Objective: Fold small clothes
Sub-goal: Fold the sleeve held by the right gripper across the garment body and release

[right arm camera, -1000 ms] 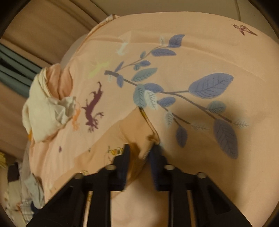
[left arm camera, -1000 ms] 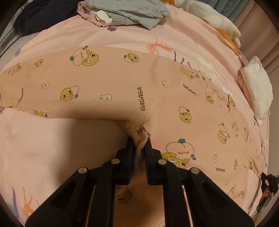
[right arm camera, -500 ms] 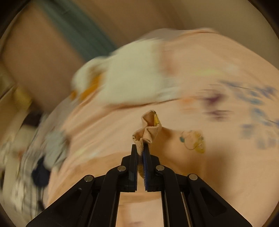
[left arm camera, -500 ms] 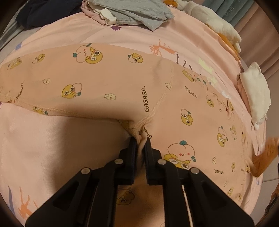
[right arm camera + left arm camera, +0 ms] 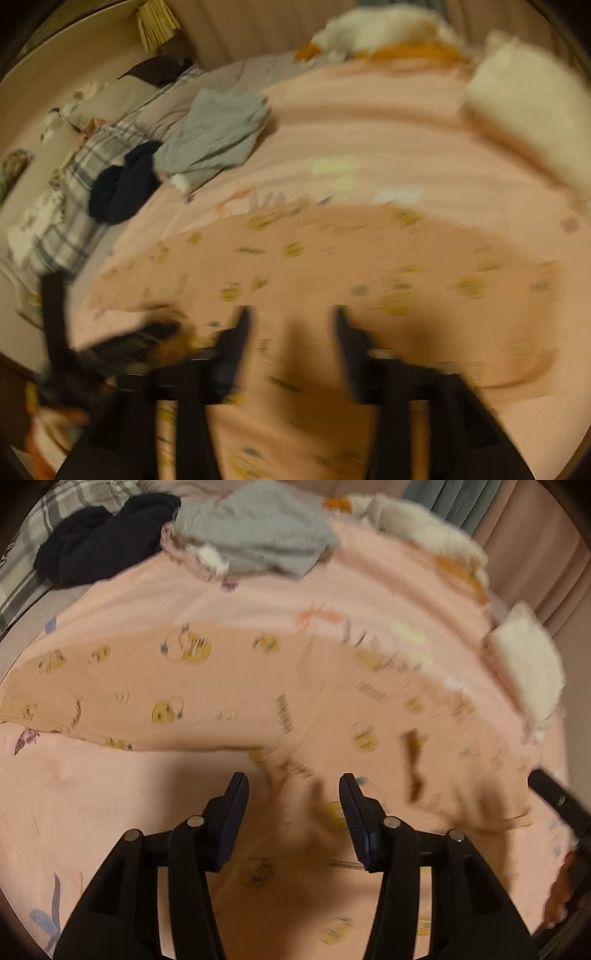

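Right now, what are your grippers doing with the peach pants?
Left gripper open, empty. Right gripper open, empty. Peach pants spread flat on the pink bedsheet. Grey clothes pile sits beyond, not in the way.

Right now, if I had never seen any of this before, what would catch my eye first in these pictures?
Probably the peach cartoon-print garment spread flat across the middle of the pink bedsheet. Next, the black left gripper and right gripper at the bottom of each view, jaws wide apart over the cloth and holding nothing. At the far edge of the bed lie a gray folded garment and a dark navy one.
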### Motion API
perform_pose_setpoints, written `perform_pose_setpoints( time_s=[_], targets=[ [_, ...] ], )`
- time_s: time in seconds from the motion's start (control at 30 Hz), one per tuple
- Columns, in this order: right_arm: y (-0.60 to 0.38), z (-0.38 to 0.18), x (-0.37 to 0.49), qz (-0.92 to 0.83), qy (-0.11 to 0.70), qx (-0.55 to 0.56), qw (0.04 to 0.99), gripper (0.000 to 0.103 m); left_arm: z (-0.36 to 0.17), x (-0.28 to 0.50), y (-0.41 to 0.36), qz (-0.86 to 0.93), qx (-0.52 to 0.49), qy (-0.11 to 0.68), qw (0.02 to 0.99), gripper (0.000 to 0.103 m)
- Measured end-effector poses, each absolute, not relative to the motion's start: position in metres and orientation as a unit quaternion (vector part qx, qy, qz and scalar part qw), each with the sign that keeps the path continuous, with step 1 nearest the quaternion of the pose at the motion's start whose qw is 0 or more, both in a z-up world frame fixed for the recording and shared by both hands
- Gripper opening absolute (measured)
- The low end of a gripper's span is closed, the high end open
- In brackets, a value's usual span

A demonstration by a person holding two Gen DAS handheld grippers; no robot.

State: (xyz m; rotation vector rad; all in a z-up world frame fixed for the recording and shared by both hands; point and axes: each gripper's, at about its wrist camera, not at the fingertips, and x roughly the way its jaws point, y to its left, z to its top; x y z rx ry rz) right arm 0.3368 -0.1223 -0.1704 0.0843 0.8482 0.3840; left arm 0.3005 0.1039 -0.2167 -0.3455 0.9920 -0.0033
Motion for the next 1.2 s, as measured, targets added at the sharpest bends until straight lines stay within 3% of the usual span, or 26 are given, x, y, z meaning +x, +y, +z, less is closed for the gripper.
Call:
perform_pose_setpoints(
  time_s=[0.07,0.13,0.17,0.33,0.57,0.67,0.73,0.77,0.8,0.9,0.93,1.07,1.2],
  targets=[
    [-0.159,-0.156,0.325,0.141,0.378,0.026,0.914,0.069,-0.203,0.296,0.097,-0.058,-0.194,0.464,0.862,0.055],
    [-0.205,-0.154,0.31,0.06,0.369,0.008,0.927,0.07,-0.203,0.297,0.08,-0.129,-0.236,0.477,0.837,0.074],
    [-0.21,-0.158,0.308,0.053,0.37,0.006,0.927,0.07,-0.209,0.299,0.071,-0.15,-0.256,0.492,0.818,0.075],
    [-0.245,-0.209,0.301,0.02,0.427,0.018,0.904,0.07,-0.272,0.322,0.018,-0.182,-0.314,0.571,0.737,0.064],
    [-0.246,-0.232,0.311,0.031,0.433,0.037,0.9,0.07,-0.274,0.354,0.009,-0.137,-0.361,0.495,0.778,0.062],
    [-0.243,-0.236,0.319,0.027,0.433,0.027,0.9,0.07,-0.279,0.363,0.002,-0.121,-0.356,0.486,0.789,0.046],
    [-0.24,-0.243,0.321,0.039,0.429,0.039,0.902,0.07,-0.279,0.364,-0.002,-0.095,-0.336,0.477,0.806,0.016],
    [-0.238,-0.249,0.329,0.041,0.427,0.049,0.902,0.07,-0.279,0.365,-0.001,-0.085,-0.33,0.475,0.811,0.01],
    [-0.236,-0.252,0.332,0.033,0.423,0.052,0.904,0.07,-0.279,0.366,0.0,-0.082,-0.326,0.471,0.815,0.006],
    [-0.236,-0.252,0.33,0.025,0.4,0.059,0.914,0.07,-0.275,0.373,0.014,-0.087,-0.328,0.451,0.825,0.007],
    [-0.237,-0.251,0.327,0.025,0.399,0.059,0.915,0.069,-0.271,0.374,0.02,-0.085,-0.327,0.443,0.83,0.007],
    [-0.254,-0.246,0.325,0.021,0.366,0.112,0.924,0.03,-0.258,0.378,0.053,-0.053,-0.346,0.408,0.843,0.007],
    [-0.259,-0.252,0.326,0.017,0.374,0.124,0.919,0.022,-0.255,0.384,0.073,-0.037,-0.356,0.396,0.845,0.007]
  ],
)
